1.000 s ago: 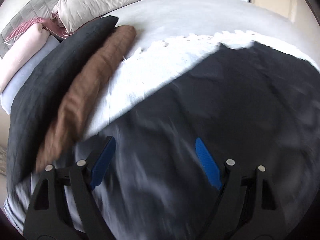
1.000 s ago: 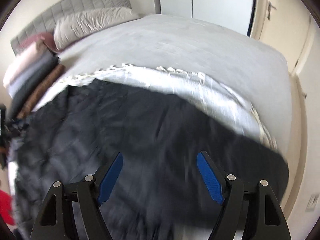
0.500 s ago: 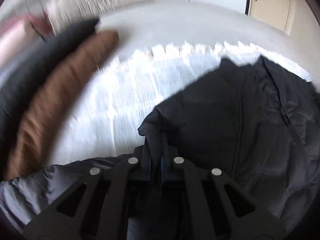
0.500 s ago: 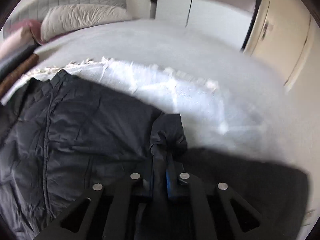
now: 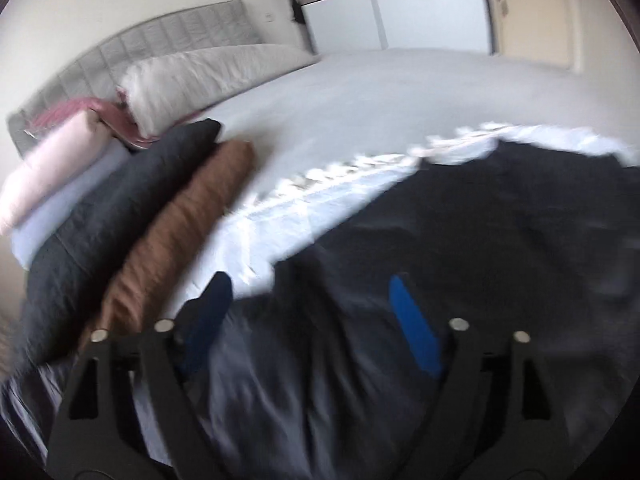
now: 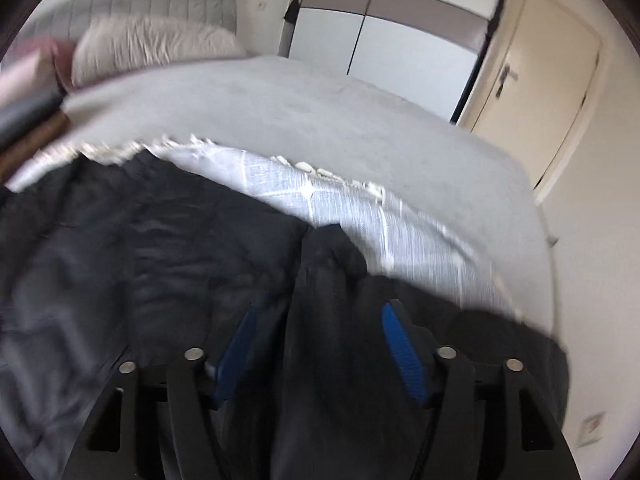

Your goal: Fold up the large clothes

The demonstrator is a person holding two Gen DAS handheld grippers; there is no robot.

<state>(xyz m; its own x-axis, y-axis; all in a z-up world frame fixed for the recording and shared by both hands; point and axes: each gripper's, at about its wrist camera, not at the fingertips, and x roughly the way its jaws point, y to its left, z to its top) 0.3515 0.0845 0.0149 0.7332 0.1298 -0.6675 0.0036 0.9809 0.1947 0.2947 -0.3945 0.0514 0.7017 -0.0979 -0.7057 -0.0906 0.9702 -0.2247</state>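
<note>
Both grippers, left [image 5: 308, 312] and right [image 6: 316, 344], hang open over the jacket [image 6: 160, 248] spread across the bed [image 6: 320, 112] for folding.

blur: dark jacket [image 5: 500, 240] surface smeared | cut off: jacket's near edge (behind tongs) | folded stack [image 6: 24, 116] streaked

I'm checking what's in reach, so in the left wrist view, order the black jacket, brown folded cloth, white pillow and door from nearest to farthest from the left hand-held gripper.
From the left hand-held gripper:
1. Black jacket, directly beneath it.
2. Brown folded cloth, just left.
3. White pillow, far left by the headboard.
4. Door, across the room, upper right.
</note>
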